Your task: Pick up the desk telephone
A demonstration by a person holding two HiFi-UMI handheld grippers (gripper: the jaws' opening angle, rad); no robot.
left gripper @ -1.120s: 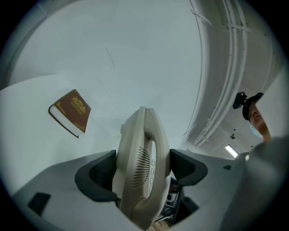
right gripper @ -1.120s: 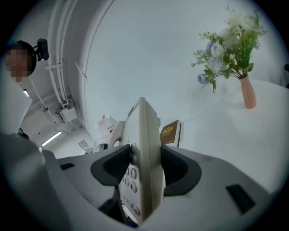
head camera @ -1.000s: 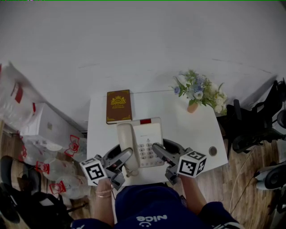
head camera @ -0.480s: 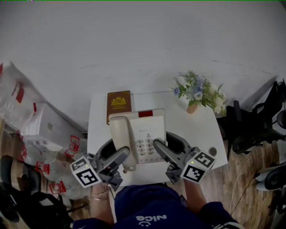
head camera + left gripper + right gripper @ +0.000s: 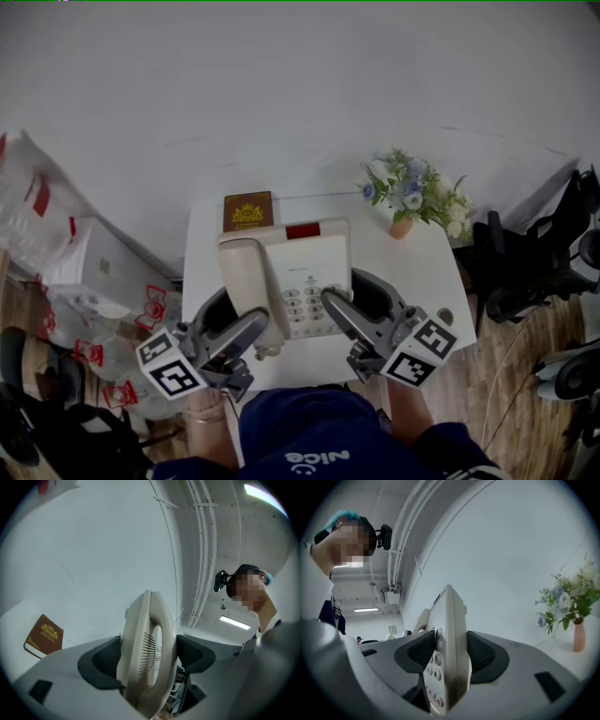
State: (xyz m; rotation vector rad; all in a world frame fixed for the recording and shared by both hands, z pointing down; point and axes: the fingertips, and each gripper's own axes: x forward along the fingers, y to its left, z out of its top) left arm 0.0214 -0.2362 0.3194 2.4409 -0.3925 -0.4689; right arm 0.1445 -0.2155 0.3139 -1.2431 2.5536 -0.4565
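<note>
Two grippers clamping the desk telephone

Both grippers are holding the cream desk telephone over the middle of the small white table, one at each side. Left gripper is clenching on the handset side. In the left gripper view its dark pads are pressing on either face of the phone's left edge, with the handset's ribbed grille facing the camera. Right gripper is grasping the keypad side, one pad bearing on the buttons and the other on the underside.

Phone is sitting tilted, its far edge with the red strip pointing toward the wall. That edge is overlapping the near edge of the brown book, which is lying at the table's far left corner. Phone is looking raised off the tabletop, though the head view is not showing the gap plainly.

Vase of blue and white flowers is standing at the far right corner, well apart from the phone.
</note>
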